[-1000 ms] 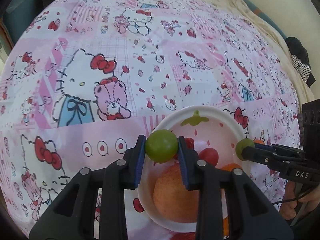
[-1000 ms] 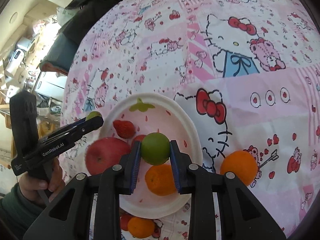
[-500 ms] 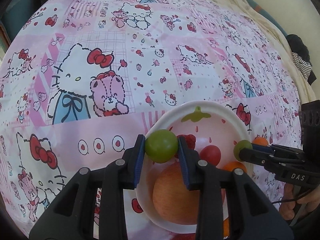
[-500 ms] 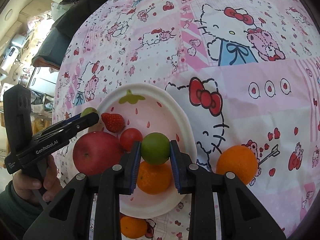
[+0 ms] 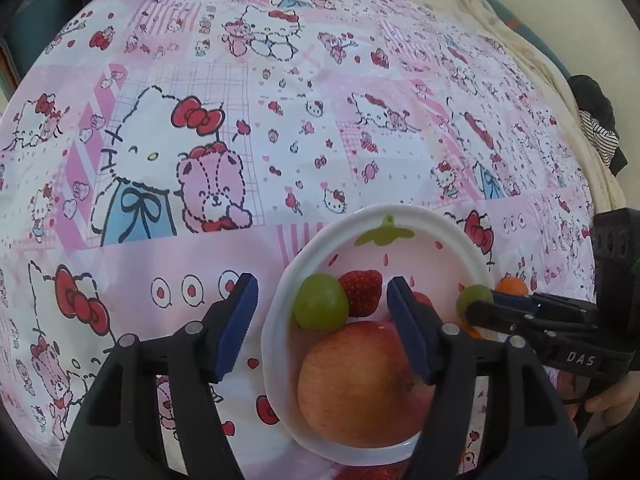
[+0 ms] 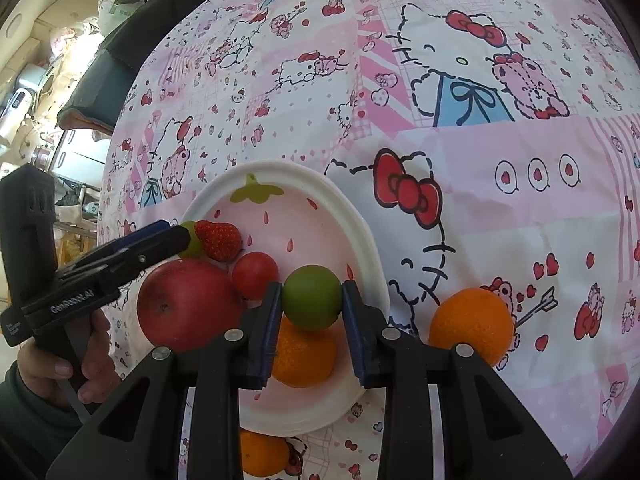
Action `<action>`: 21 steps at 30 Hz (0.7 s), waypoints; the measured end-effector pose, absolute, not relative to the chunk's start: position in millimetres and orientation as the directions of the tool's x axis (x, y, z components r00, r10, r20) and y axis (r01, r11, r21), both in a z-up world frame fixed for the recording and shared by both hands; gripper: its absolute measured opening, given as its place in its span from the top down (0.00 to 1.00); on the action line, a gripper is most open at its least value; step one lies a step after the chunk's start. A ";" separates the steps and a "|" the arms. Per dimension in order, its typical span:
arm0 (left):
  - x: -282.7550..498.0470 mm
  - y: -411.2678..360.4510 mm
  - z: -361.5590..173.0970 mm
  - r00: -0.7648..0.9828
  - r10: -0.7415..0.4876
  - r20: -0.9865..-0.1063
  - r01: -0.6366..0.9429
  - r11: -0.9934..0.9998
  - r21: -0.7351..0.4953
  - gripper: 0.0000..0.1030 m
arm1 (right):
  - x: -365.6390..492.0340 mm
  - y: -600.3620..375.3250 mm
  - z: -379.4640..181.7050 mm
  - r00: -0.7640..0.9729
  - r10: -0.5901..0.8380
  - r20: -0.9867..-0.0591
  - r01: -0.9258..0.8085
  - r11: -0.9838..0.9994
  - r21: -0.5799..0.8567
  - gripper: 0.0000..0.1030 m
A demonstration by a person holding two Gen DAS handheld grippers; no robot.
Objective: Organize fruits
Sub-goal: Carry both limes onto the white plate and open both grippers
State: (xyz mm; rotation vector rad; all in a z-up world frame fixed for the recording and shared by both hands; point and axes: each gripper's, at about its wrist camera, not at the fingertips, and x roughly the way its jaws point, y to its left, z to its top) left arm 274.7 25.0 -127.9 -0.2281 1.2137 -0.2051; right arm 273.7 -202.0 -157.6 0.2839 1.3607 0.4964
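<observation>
My left tool [image 5: 320, 312] is opening, its pads clear of the green fruit [image 5: 321, 307] that lies between them in the white plate [image 5: 276, 304], touching the big red apple [image 5: 360, 376] and the strawberry [image 5: 362, 292]. My right tool [image 6: 312, 300] clamps a second green fruit [image 6: 312, 297] over the plate, above an orange [image 6: 304, 354]. Another orange [image 6: 472, 324] sits on the cartoon-print bedsheet [image 6: 500, 220] beside the plate.
</observation>
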 end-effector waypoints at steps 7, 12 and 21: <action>274.1 23.7 -123.1 0.347 -0.277 -0.896 0.041 0.959 -0.281 0.37 | 272.3 -198.3 -155.6 0.122 0.521 -0.845 -0.190 0.847 0.496 0.34; 272.8 23.2 -120.3 0.353 -0.274 -0.894 0.045 0.960 -0.277 0.37 | 271.2 -196.0 -146.7 0.139 0.530 -0.837 -0.208 0.842 0.499 0.34; 259.7 25.9 -105.4 0.391 -0.264 -0.882 0.020 0.960 -0.278 0.37 | 267.1 -214.1 -124.3 0.205 0.545 -0.813 -0.170 0.838 0.519 0.34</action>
